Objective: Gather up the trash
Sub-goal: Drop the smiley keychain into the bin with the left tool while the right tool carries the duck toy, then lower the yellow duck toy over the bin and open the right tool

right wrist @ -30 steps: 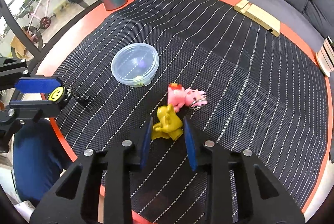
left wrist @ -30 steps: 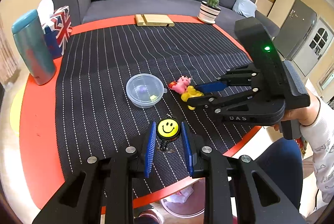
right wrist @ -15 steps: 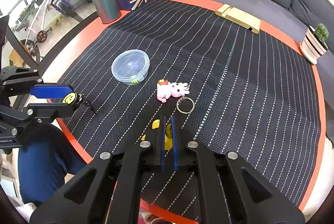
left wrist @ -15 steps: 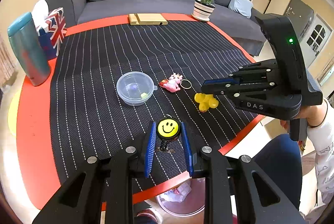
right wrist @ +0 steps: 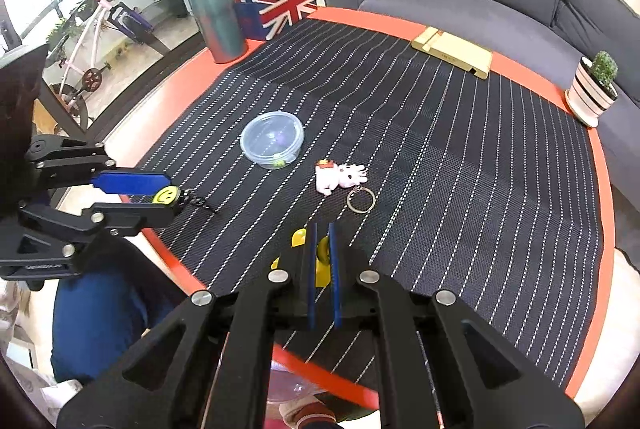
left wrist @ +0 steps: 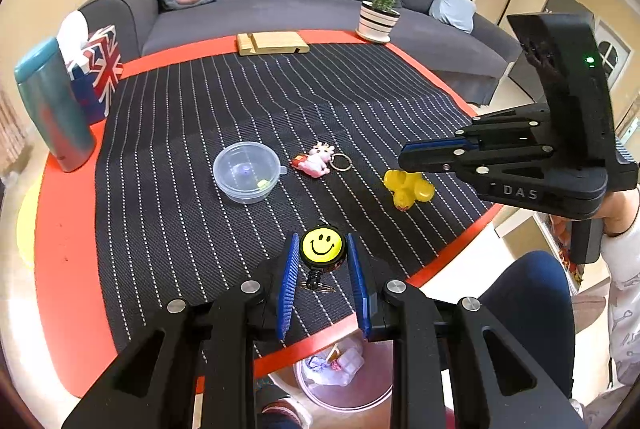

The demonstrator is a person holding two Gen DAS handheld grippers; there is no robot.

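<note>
My left gripper (left wrist: 322, 253) is shut on a yellow smiley badge reel (left wrist: 321, 247), held above the table's near edge; it also shows in the right wrist view (right wrist: 166, 194). My right gripper (right wrist: 321, 231) is shut on a yellow rubber duck (right wrist: 322, 263), which hangs under its tips in the left wrist view (left wrist: 409, 188). A pink pig keychain (left wrist: 316, 161) and a clear plastic container (left wrist: 247, 172) lie on the striped mat (left wrist: 280, 101).
A pink trash bin (left wrist: 344, 377) stands on the floor below the table's near edge. A teal bottle (left wrist: 52, 105), a Union Jack tissue box (left wrist: 98, 69), a wooden stand (left wrist: 272, 43) and a potted cactus (left wrist: 380, 15) sit along the table's rim.
My right gripper closed on the yellow duck, lifted it and pulled it back toward the near edge, away from the pink keychain. My left gripper still holds the smiley badge.
</note>
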